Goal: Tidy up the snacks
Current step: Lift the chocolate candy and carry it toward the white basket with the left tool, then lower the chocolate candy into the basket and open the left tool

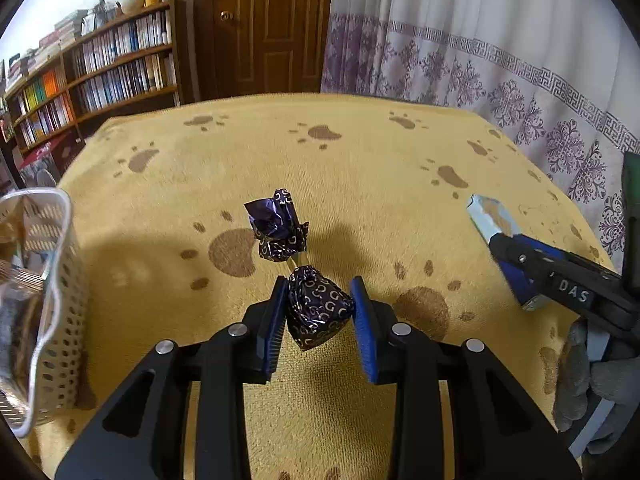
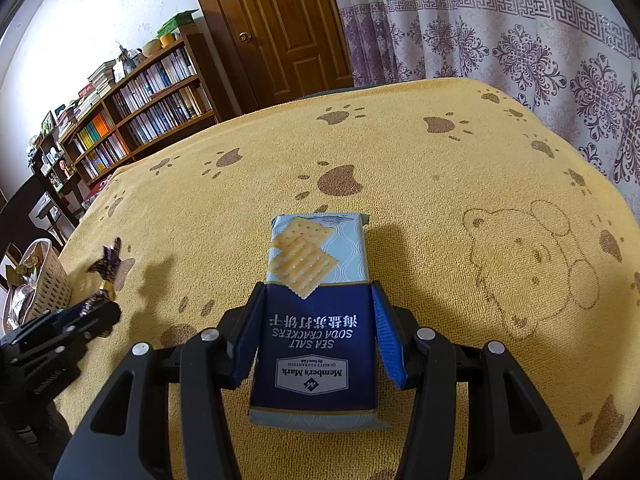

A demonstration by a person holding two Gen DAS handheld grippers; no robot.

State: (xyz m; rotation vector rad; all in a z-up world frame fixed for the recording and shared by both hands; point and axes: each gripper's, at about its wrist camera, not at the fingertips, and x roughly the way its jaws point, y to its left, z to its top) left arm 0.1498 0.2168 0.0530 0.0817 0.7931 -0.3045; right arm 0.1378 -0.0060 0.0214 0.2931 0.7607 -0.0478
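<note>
My left gripper (image 1: 320,312) is shut on a purple foil-wrapped candy (image 1: 316,308), its blue pads pressing both sides. A second purple wrapper (image 1: 278,226) sticks out beyond it, joined by a gold piece. In the right wrist view that candy (image 2: 107,258) pokes up past the left gripper (image 2: 96,310) at the far left. My right gripper (image 2: 314,320) is shut on a blue pack of sea salt soda crackers (image 2: 316,264), held just above the cloth. The left wrist view shows the same cracker pack (image 1: 494,220) tilted in the right gripper (image 1: 520,264).
A yellow paw-print cloth (image 2: 420,168) covers the table. A white perforated basket (image 1: 66,320) with clear wrappers stands at the left edge, seen also as the basket (image 2: 50,284). A grey-gloved hand (image 1: 588,380) holds the right gripper. Bookshelf, door and curtain stand behind.
</note>
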